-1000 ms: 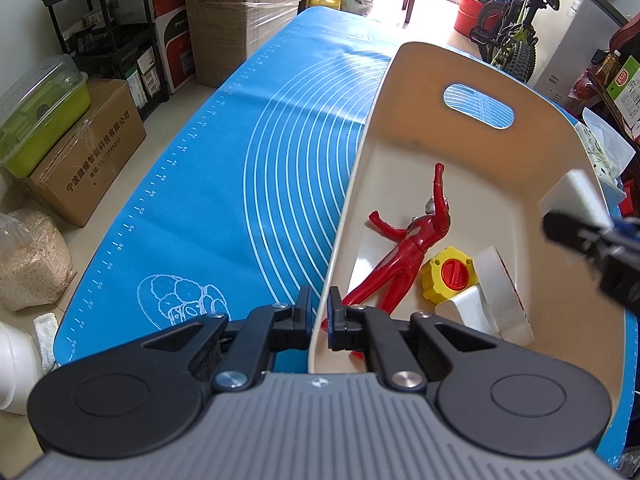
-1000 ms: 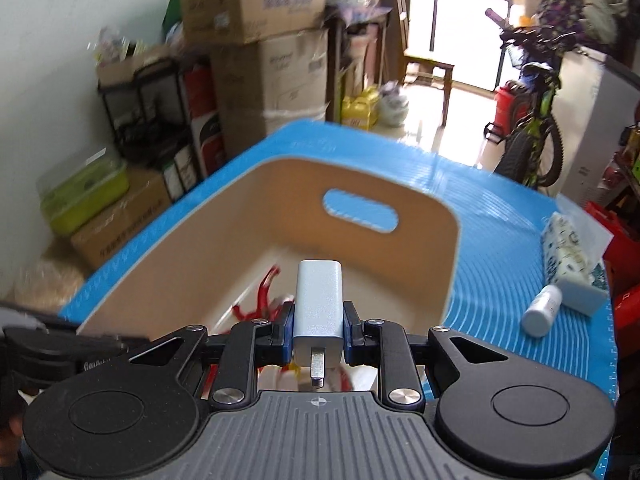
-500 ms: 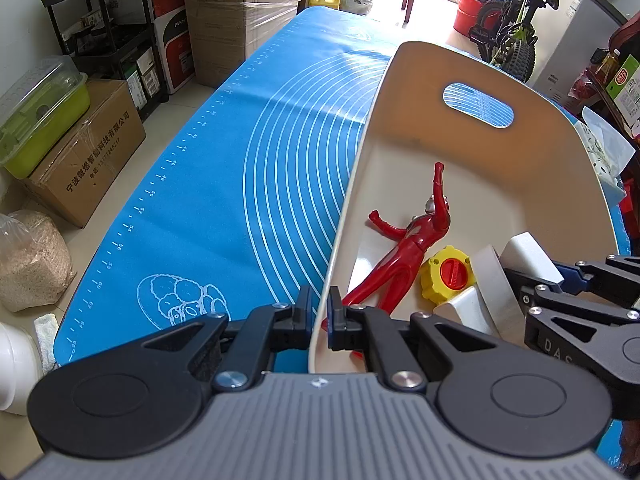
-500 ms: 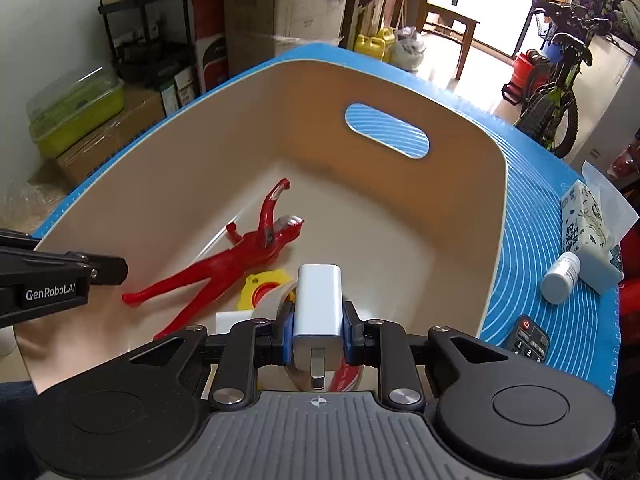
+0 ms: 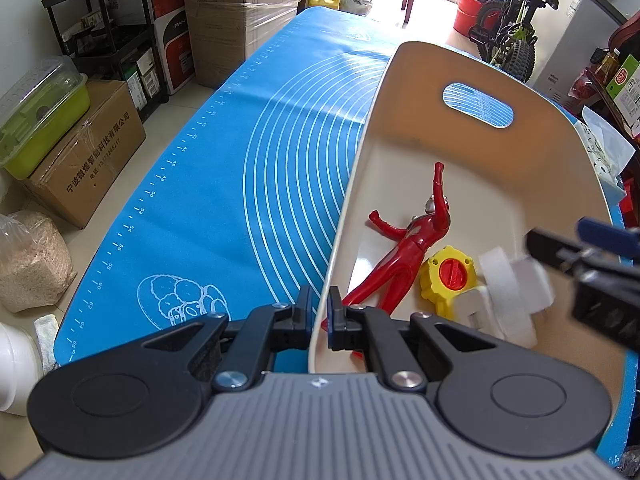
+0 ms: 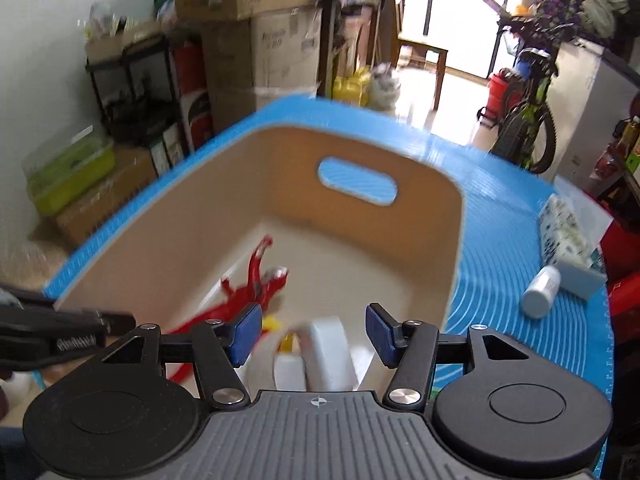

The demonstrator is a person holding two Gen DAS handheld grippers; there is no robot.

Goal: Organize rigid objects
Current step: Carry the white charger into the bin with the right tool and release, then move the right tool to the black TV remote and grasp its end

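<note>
A cream bin (image 5: 400, 92) (image 6: 424, 248) stands on the blue mat. My left gripper (image 5: 319, 312) is shut on the bin's near left rim. Inside lie a red action figure (image 5: 416, 236) (image 6: 256, 280), a yellow and red cap (image 5: 450, 276), a roll of clear tape (image 5: 504, 292) and a white charger block (image 5: 532, 276) (image 6: 328, 356). My right gripper (image 6: 314, 334) is open above the bin, with the charger lying loose below its fingers. It shows blurred at the right edge of the left wrist view (image 5: 592, 264).
On the mat right of the bin lie a white pill bottle (image 6: 542, 292) and a tissue pack (image 6: 568, 240). Cardboard boxes, a shelf, a green container (image 5: 36, 112) and a bicycle (image 6: 528, 112) stand around the table.
My right gripper opened and let go of the white charger, which now lies in the bin by the tape. The gripper has lifted and pulled back. My left gripper has not moved.
</note>
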